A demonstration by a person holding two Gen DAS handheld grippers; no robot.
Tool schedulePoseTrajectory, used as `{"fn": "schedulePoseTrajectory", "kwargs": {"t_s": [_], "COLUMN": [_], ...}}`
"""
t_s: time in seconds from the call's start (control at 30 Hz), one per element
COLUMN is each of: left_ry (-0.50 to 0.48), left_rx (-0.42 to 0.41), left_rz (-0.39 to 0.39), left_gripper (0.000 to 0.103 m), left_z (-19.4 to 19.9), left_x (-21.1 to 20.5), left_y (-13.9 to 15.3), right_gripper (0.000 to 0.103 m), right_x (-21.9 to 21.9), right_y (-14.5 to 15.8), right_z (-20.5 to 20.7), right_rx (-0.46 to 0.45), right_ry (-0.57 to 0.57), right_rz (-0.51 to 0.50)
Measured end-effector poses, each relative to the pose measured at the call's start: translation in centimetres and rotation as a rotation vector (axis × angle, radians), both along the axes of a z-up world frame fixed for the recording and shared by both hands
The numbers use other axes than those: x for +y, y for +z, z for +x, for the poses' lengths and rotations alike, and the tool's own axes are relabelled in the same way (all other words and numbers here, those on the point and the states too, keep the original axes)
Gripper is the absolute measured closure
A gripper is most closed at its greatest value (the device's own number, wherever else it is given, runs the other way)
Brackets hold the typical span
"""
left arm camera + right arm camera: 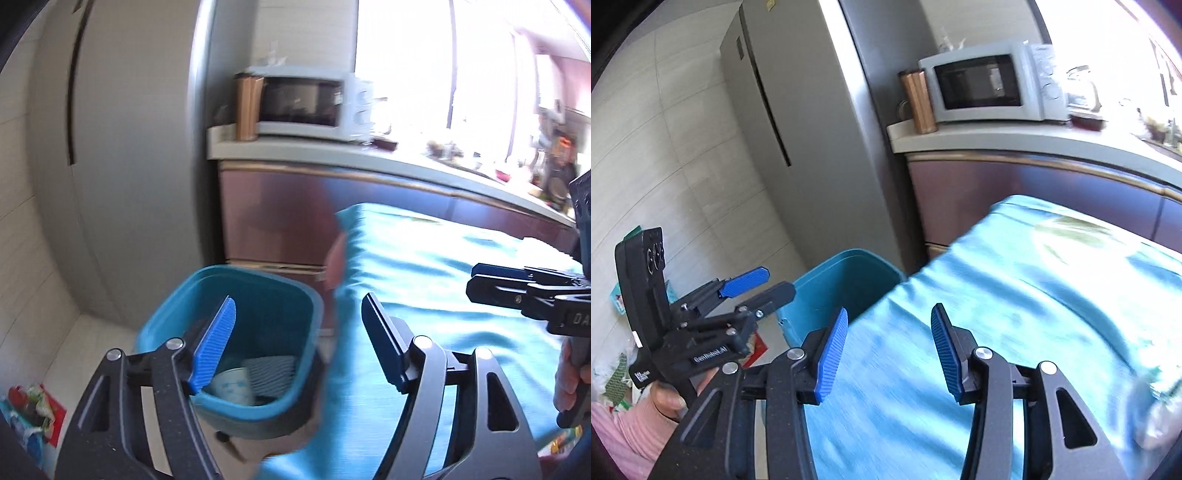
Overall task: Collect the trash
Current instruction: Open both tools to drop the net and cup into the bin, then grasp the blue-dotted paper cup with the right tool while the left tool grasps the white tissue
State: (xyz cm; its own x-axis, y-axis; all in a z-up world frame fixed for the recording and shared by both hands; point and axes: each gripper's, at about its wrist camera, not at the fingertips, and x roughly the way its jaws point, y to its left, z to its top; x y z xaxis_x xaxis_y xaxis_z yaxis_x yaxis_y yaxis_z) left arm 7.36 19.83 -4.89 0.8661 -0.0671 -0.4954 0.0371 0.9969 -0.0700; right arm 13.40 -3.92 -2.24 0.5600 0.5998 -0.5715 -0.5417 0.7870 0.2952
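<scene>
A teal trash bin point(295, 295) stands on the floor beside the table and holds a paper cup point(232, 386) and a striped flat piece point(271, 373). My left gripper point(300, 299) hangs open above the bin's rim and the table edge, with nothing between its blue pads. My right gripper point(890, 310) is open and empty over the teal tablecloth point(1015, 314). The bin point(846, 273) lies to its left, past the table corner. The left gripper point(777, 280) shows at the left of the right wrist view, and the right gripper point(472, 278) at the right edge of the left wrist view.
Colourful wrappers point(33, 410) lie on the tiled floor left of the bin. A blurred pale crumpled thing point(1160, 417) sits at the table's right edge. Behind stand a grey fridge point(798, 129), a counter with a microwave point(982, 85), and brown cabinets point(280, 225).
</scene>
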Motion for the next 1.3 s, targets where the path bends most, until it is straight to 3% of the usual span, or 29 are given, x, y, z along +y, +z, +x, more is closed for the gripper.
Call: {"fn": "schedulePoseTrajectory", "kwargs": {"t_s": [0.4,0.83,1.03,1.3], "left_ry": [-0.294,-0.512,-0.598,-0.631], "left_rx": [-0.013,0.035,0.089,0.212], "left_rz": [-0.012,0.031,0.057,0.074], "left_gripper": [0.032,0.032,0.033,0.037], "left_z": [-1.1,0.2,2.0,5.2], "left_x": [-12.9,-23.6,-28.1,-32.1], "left_y": [1.3,0.6,-0.1,-2.2], "right_gripper": [0.058,0.056,0.054,0.054], "right_x": [-12.9,-26.5,-28.6,-28.7], "right_y": [1.3,0.3,-1.9,-3.4], "right_z": [-4.6,-7.8,-7.7,-7.3], "right_rx": [-0.057,-0.051,0.018,0.055], "right_ry": [-0.312,-0.689,-0.694,-0.654], "right_rz": [-0.043,-0.056,-0.013,0.046]}}
